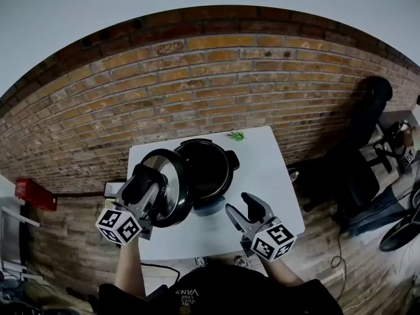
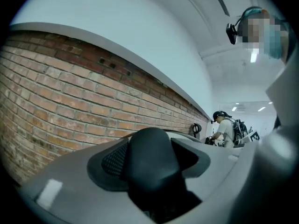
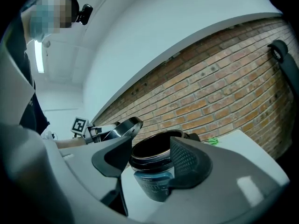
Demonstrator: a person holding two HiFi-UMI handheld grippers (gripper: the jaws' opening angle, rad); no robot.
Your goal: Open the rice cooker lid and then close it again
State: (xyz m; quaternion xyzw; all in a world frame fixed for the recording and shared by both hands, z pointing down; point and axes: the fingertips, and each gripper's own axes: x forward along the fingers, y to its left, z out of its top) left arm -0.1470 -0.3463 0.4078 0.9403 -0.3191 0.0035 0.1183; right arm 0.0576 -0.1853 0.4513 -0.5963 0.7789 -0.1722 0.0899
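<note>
Your left hand-held gripper (image 1: pixel 146 184) is closed on the black handle (image 2: pixel 149 162) of the lid (image 1: pixel 172 176). In the left gripper view the handle fills the gap between the jaws, which stand wide around it. The lid is off the rice cooker (image 1: pixel 209 169) and tilted on edge at the pot's 9 o'clock. Its rim overlaps the pot's rim in the head view, and I cannot tell whether they touch.

The cooker stands open near the middle of the white table (image 1: pixel 275 176), with its dark inside showing. There is small print on its front panel in the right gripper view, but it is too small to read.

Your right hand-held gripper (image 1: pixel 237 203) is at the cooker's 4 o'clock. Its jaws are spread apart, they hold nothing, and they are clear of the pot.

A small green thing (image 1: pixel 235 135) lies at the cooker's 1 o'clock, near the table's far edge by the brick wall (image 1: pixel 197 77).

White print on your dark shirt (image 1: pixel 186 294) shows upside down and seems to read VANS.
</note>
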